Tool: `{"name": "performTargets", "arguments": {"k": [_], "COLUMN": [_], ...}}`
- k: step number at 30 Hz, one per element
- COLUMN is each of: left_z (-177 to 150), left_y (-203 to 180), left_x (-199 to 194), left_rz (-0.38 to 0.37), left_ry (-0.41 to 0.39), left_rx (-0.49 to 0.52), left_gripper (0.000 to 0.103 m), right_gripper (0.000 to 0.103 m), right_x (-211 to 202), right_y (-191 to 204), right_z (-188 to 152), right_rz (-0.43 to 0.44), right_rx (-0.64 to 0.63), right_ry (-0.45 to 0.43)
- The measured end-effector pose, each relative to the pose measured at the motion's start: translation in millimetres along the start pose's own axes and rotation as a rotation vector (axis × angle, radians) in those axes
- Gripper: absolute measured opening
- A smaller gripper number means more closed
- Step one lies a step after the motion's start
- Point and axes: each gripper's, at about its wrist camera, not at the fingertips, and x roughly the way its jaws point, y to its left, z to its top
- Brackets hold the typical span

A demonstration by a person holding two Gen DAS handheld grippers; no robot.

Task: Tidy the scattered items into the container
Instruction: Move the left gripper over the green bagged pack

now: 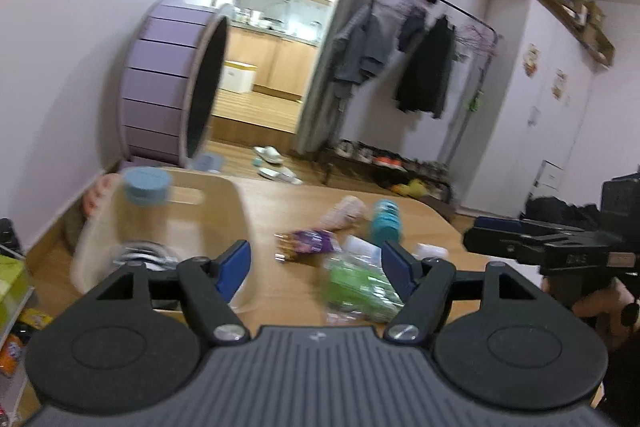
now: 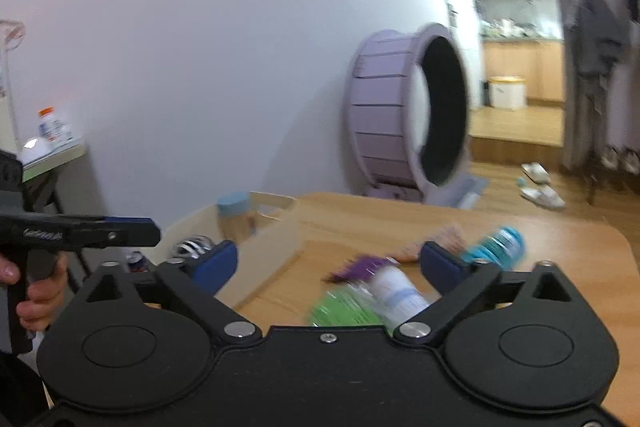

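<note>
- Right gripper (image 2: 328, 263): jaws spread, empty, near wooden container (image 2: 256, 247).
- Left gripper (image 1: 316, 263): jaws spread, empty.
- Advice: centre on the green packet (image 2: 340, 307) beside container before pinching.

Both wrist cameras close over table (image 1: 280, 291), facing far wall; shared: container (image 2: 264, 251), purple wheel (image 1: 168, 79).

Pale walls (image 2: 200, 47) and wood floor (image 1: 240, 107) frame a purple wheel (image 1: 160, 79), a clothes rack (image 1: 420, 39) and a kitchen doorway (image 1: 288, 7) beyond.
</note>
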Motion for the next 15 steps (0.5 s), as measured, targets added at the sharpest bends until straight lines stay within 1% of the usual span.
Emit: {"name": "performTargets", "arguments": {"k": [3,5,10,15], "left_z": [-7.3,-11.4,-22.3,-26.8], "left_y": [-18.3,-27.1,-42.9,-51.1], "left_x": [14.2,23.0,41.8,64.1], "left_rz": [-0.027,-0.031,-0.023,-0.009], "left_ry": [0.027,0.042,0.067,0.112], "left_rx": [0.015,0.037,0.072,0.084], "left_gripper": [0.075,0.076,0.084,0.086], "right_gripper": [0.103,0.103,0.103,0.103], "right_x": [-5.9,-9.5,-14.8,-22.9], "right_y": [-9.5,-13.2,-19.3,-26.7], "right_z": [-8.3,-12.0,-18.3,-18.6], "right_rz": [-0.03,-0.035,-0.004,0.036], "right_rx": [0.012,0.006,0.017,0.018], "right_ry": [0.007,0.009,0.025,0.031]}}
